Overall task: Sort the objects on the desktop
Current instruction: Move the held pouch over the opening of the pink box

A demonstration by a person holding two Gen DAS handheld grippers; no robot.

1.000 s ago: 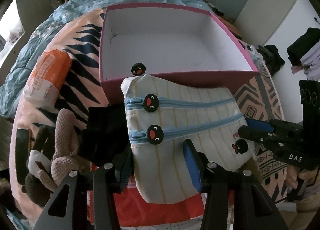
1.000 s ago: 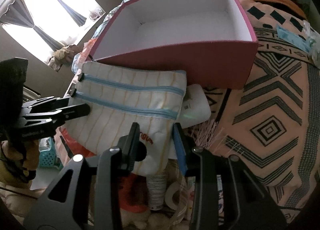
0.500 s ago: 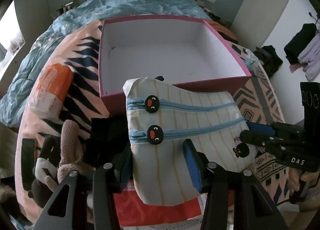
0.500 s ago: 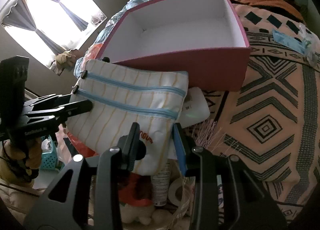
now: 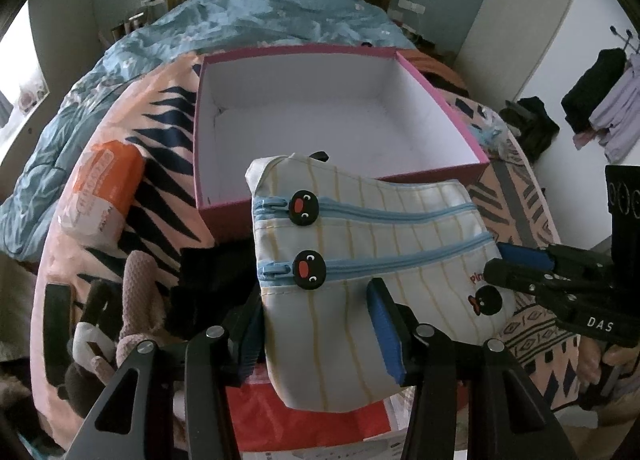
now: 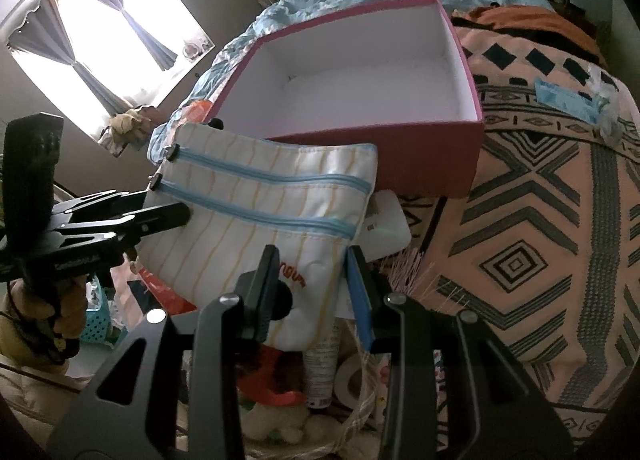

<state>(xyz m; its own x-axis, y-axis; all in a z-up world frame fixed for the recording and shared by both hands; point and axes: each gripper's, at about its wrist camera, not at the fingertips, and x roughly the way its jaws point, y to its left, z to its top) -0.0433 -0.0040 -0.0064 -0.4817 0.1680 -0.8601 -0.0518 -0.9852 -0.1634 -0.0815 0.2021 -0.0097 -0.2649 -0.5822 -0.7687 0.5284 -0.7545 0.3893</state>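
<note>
Bedroom with a patterned blanket (image 6: 532, 228) spread over the bed, a pencil pouch held up by two tongs.

Both tongs clamp the striped pencil pouch (image 5: 372, 244) with its two blue zippers: the left tongs (image 5: 316, 324) grip its near edge at the zipper-pull end, the right tongs (image 6: 308, 284) pinch the corner bearing the penguin print. The pouch hangs off the blanket, just in front of the open pink box (image 5: 440, 176), its top edge overlapping the box's near wall. The box interior is white. An orange packet (image 5: 100, 188) lies left of the box, and a pink knitted toy (image 5: 140, 292) sits below it.
</note>
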